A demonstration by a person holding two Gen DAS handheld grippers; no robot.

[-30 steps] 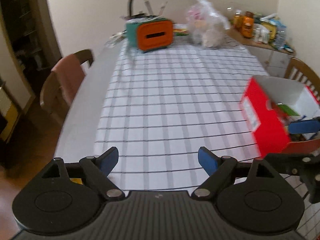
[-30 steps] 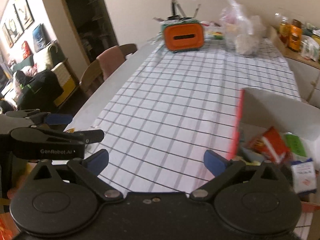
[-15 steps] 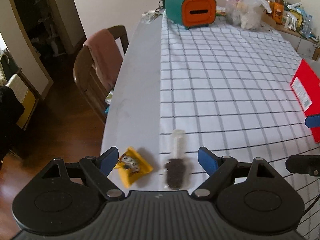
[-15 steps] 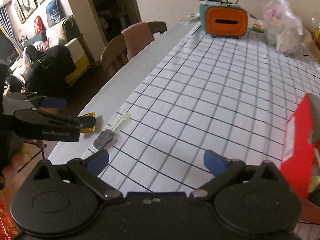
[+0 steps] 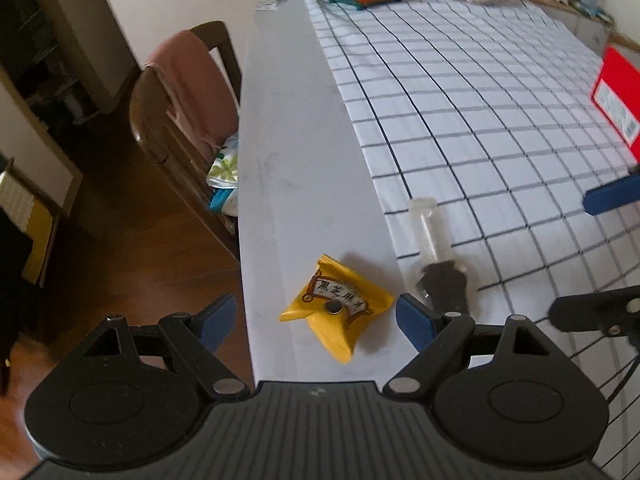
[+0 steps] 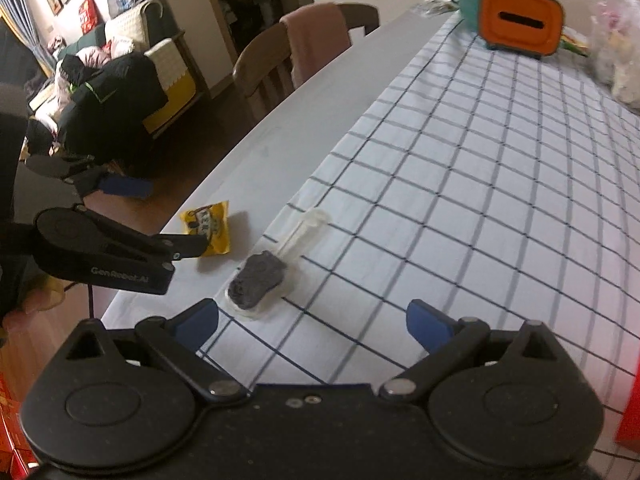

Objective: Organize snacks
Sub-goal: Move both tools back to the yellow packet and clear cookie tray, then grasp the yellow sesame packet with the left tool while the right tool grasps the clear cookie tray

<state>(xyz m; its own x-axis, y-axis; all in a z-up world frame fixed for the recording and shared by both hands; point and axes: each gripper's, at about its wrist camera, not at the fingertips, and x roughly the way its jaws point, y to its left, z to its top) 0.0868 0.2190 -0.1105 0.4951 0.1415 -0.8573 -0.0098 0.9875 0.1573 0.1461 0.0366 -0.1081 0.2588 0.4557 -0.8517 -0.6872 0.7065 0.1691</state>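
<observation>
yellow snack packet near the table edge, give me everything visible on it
The yellow snack packet is a small, puffy, glossy pillow pouch with crimped ends and a white label with dark characters in a brown frame. It lies flat and skewed on bare grey table, just off the checked cloth, beside a clear-wrapped dark snack. Nothing grips it.

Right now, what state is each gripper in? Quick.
Left gripper: open, holding nothing, above the yellow snack packet.
Right gripper: open, holding nothing, near the dark wrapped snack.
</observation>
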